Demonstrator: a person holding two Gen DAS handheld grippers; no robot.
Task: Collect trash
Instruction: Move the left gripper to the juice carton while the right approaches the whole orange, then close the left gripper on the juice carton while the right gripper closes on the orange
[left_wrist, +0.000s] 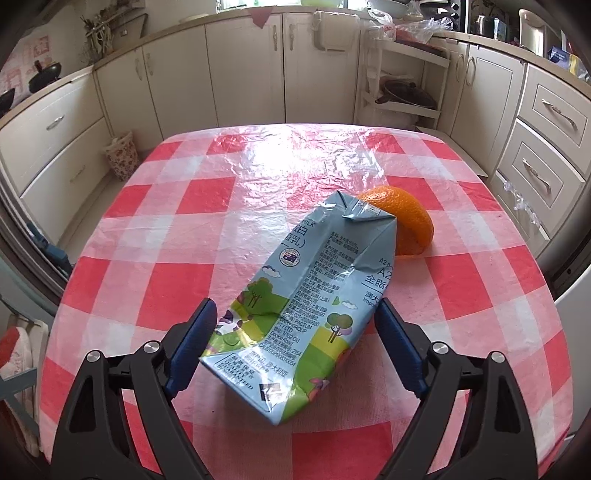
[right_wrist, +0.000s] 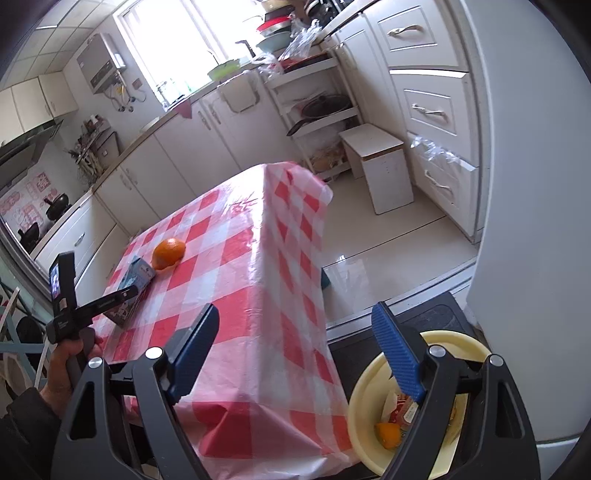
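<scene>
A crumpled light-blue milk carton (left_wrist: 306, 306) lies on the red-and-white checked table (left_wrist: 184, 229). An orange peel (left_wrist: 404, 218) sits just behind it. My left gripper (left_wrist: 295, 321) is open, its blue pads on either side of the carton's near half, not squeezing it. In the right wrist view the carton (right_wrist: 133, 291) and peel (right_wrist: 168, 252) show far left, with the left gripper (right_wrist: 110, 299) at the carton. My right gripper (right_wrist: 295, 321) is open and empty, off the table's right edge, above a yellow bin (right_wrist: 365, 413) holding peel and wrappers.
The yellow bin stands on the floor by the table's near right corner, next to a dark mat (right_wrist: 424, 325). Kitchen cabinets (left_wrist: 243, 70) ring the room. A white stool (right_wrist: 380, 166) stands beyond the table. A floral bag (left_wrist: 122, 157) sits on the floor left.
</scene>
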